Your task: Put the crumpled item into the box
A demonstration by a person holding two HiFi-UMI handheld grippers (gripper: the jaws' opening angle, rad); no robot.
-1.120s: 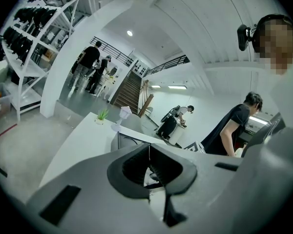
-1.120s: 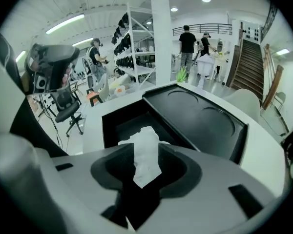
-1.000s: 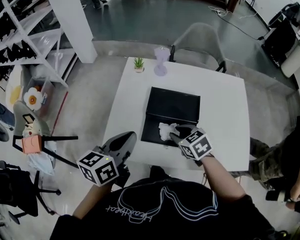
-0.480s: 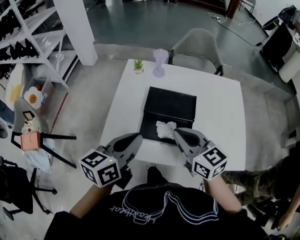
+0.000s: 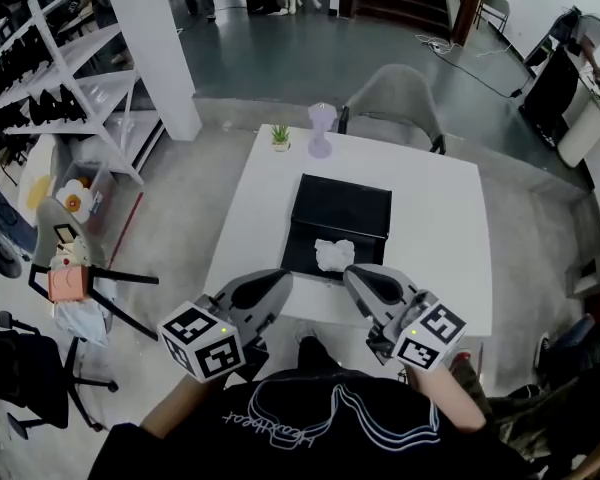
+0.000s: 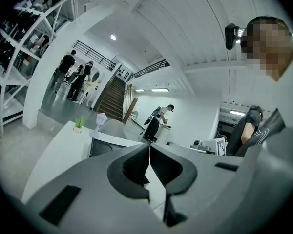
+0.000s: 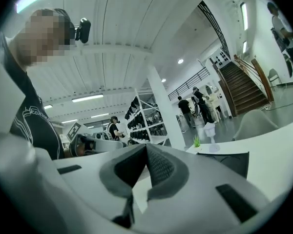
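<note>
A white crumpled item (image 5: 333, 254) lies inside the open black box (image 5: 355, 203) at its near edge, in the middle of the white table (image 5: 450, 228). My right gripper (image 5: 352, 276) is shut and empty, held above the table's near edge just right of the crumpled item. At the near left edge, my left gripper (image 5: 280, 280) is shut too, with nothing between its jaws. In the left gripper view (image 6: 149, 152) the jaws meet, with the box (image 6: 101, 146) beyond. The right gripper view (image 7: 145, 152) shows closed jaws and the box (image 7: 229, 162) to the right.
A small potted plant (image 5: 280, 135) and a pale purple vase (image 5: 321, 128) stand at the table's far edge. A grey chair (image 5: 400, 93) is behind the table. White shelving (image 5: 50, 78) and a stool (image 5: 70, 278) stand at the left. People stand in the background.
My right gripper has let go of the crumpled item, pulled back toward me and shut. The crumpled item stays in the box. The left gripper has barely moved.
</note>
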